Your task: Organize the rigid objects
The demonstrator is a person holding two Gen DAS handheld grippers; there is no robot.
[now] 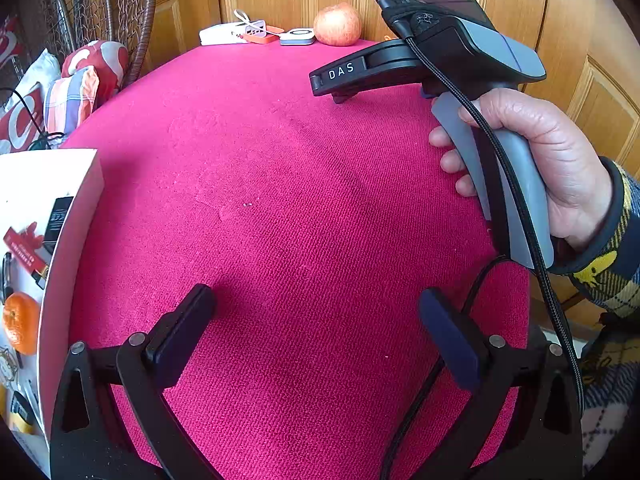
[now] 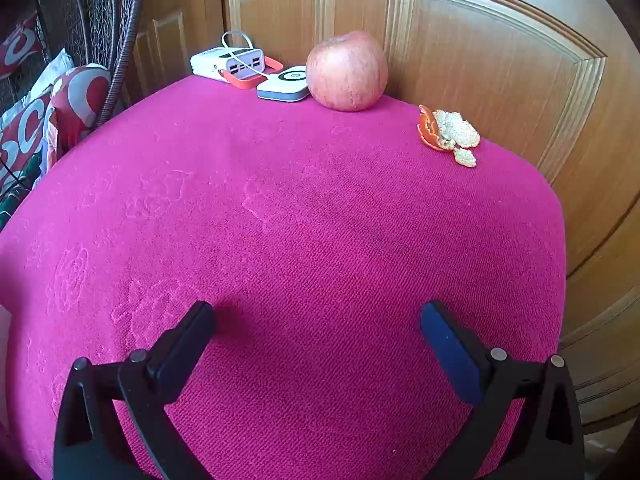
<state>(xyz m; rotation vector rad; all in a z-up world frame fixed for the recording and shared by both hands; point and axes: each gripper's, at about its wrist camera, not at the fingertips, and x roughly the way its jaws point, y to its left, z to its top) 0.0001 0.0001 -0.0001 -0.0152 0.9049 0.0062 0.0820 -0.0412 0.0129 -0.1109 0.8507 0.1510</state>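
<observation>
- At the far edge of the pink tabletop [image 2: 320, 240]: apple [image 2: 347, 71], two power banks [image 2: 226, 63] [image 2: 283, 84], peel [image 2: 448, 133], all loose.
- Box [image 1: 68, 248] at left holds an orange [image 1: 21, 322] and small items.
- Left gripper [image 1: 320, 336]: wide open, empty.
- Right gripper [image 2: 318, 340]: wide open, empty.
- Judgement: partly done; far-edge items remain.
</observation>
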